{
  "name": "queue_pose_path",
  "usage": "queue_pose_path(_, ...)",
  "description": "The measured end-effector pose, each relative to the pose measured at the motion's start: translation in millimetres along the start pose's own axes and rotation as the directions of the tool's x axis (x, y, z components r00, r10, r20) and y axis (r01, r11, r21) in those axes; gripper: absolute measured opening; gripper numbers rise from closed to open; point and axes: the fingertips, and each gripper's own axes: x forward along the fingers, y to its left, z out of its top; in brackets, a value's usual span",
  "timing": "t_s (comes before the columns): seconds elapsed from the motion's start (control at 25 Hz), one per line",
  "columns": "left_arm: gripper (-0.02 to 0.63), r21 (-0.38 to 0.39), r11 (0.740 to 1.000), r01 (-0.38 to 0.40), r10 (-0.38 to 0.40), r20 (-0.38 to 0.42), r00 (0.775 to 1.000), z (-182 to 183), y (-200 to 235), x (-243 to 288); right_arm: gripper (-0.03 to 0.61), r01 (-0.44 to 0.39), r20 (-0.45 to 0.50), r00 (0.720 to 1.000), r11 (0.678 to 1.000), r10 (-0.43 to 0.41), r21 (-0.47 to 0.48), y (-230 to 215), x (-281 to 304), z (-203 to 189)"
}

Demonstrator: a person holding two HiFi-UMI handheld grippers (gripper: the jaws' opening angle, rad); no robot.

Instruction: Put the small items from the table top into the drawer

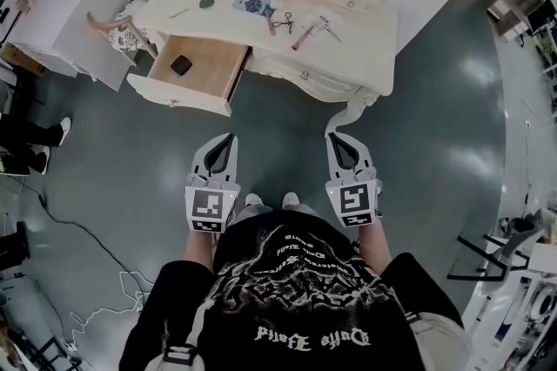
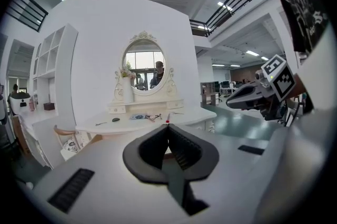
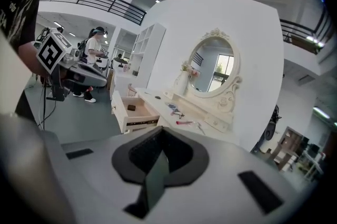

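Left gripper (image 1: 230, 138) and right gripper (image 1: 336, 137) were held well short of the dressing table (image 1: 365, 30), both pairs of jaws closed and empty, scissors (image 1: 283, 23), pink stick (image 1: 305, 36) and blue packet (image 1: 255, 3) lay mid table top, open drawer (image 1: 178, 92) below its left edge held a dark block (image 1: 181, 64).

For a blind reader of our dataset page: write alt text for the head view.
Seen from above, a person holds the left gripper and right gripper, both shut and empty, over a grey floor short of a cream dressing table. Its drawer stands open with one dark item inside; scissors, a red stick and other small items lie on top.
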Motion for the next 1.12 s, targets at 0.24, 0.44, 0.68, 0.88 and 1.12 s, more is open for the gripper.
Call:
queue_pose_path(0.24, 0.015, 0.012, 1.000, 0.024, -0.024, 0.002, 1.000, -3, 17, -1, 0.011, -0.004, 0.030, 1.000, 0.999, 0.003, 0.037, 16, 11, 17)
queue_pose_path(0.44, 0.015, 0.006, 0.999, 0.052, -0.052, 0.014, 0.999, -5, 32, 1, 0.011, 0.027, 0.009, 1.000, 0.999, -0.027, 0.045, 29, 23, 21)
queue_pose_path(0.68, 0.015, -0.002, 0.997, 0.075, -0.075, 0.010, 0.997, -14, 45, -2, 0.011, 0.033, -0.028, 0.999, 0.998, -0.032, 0.050, 49, 30, 17)
queue_pose_path(0.88, 0.015, -0.012, 0.997, 0.076, -0.076, -0.003, 0.997, -19, 54, -4, 0.011, 0.021, -0.052, 0.999, 0.996, -0.016, 0.089, 54, 35, 15)
queue_pose_path(1.12, 0.015, -0.027, 0.998, 0.052, -0.052, -0.009, 0.999, -24, 64, 3, 0.011, 0.005, -0.053, 0.999, 0.994, 0.000, 0.105, 49, 49, 11)
